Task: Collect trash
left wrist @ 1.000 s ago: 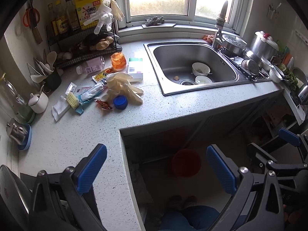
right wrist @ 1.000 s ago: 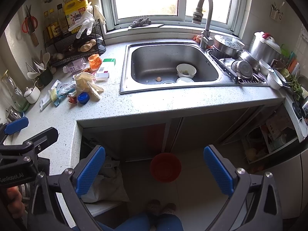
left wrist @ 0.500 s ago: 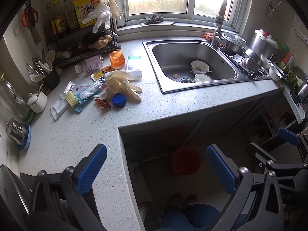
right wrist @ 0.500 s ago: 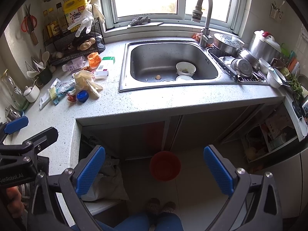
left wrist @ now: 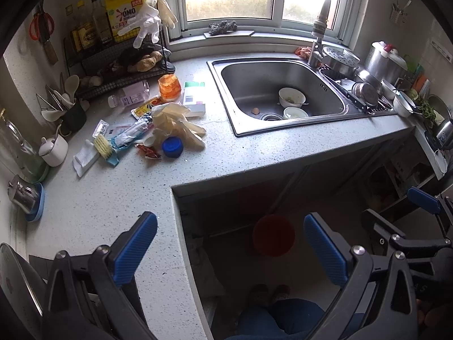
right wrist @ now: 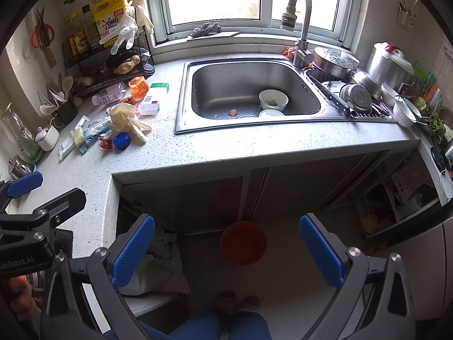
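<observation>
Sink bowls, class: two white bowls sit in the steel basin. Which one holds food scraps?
The larger white bowl, farther from the drain; the smaller white bowl beside it looks clean.

The table (left wrist: 254,153) is pale grey, speckled with dark flecks. On it lie cream-yellow gloves (left wrist: 177,123), a blue cap (left wrist: 172,146), a red wrapper (left wrist: 148,151), an orange cup (left wrist: 169,86) and a white box with a green end (left wrist: 194,99). The sink (right wrist: 254,90) is brushed steel. A red bucket (right wrist: 243,242) stands on the floor. Both grippers' pads (right wrist: 133,255) are blue and ribbed, on black frames. The detergent jug (left wrist: 124,14) is yellow.
</observation>
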